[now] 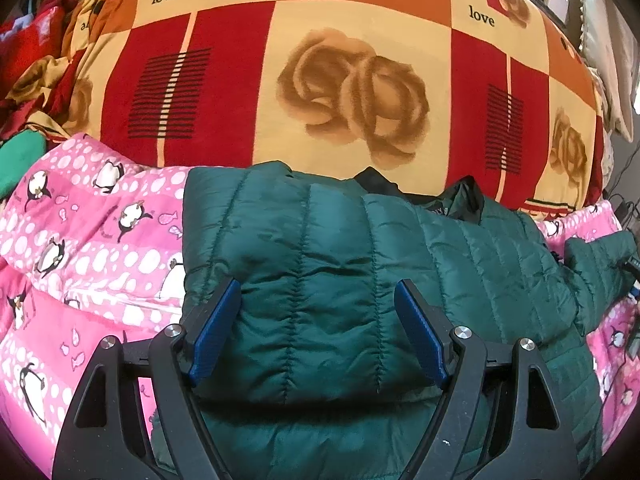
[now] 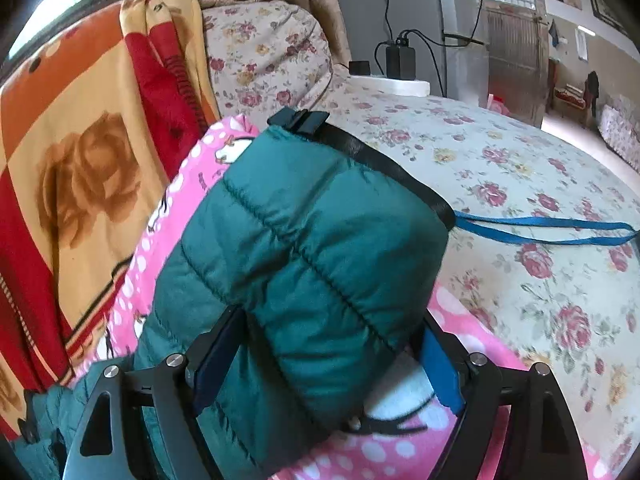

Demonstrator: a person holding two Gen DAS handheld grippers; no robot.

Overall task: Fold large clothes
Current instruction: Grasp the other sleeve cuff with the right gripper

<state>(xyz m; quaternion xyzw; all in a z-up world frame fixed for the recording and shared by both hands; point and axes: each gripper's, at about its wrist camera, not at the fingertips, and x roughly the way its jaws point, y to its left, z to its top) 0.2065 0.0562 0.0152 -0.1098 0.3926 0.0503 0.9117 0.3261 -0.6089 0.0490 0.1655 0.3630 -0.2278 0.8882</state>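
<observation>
A dark green quilted puffer jacket [image 1: 340, 272] lies on a pink penguin-print blanket [image 1: 92, 240], its left part folded over the body. My left gripper [image 1: 318, 328] is open, its blue pads either side of the folded edge, just above it. In the right wrist view my right gripper [image 2: 332, 360] stands wide around the jacket's sleeve [image 2: 304, 264], whose black-trimmed cuff [image 2: 380, 164] points away. The sleeve fills the gap and hides most of the pads. Whether the pads press it I cannot tell.
A red, orange and cream rose-print "love" blanket [image 1: 320, 60] lies beyond the jacket. A floral bedsheet [image 2: 520, 184] spreads to the right, with a blue strap [image 2: 560, 230] on it. A power strip with chargers and cables [image 2: 400, 68] sits at the bed's far edge. A floral pillow [image 2: 264, 56] is behind.
</observation>
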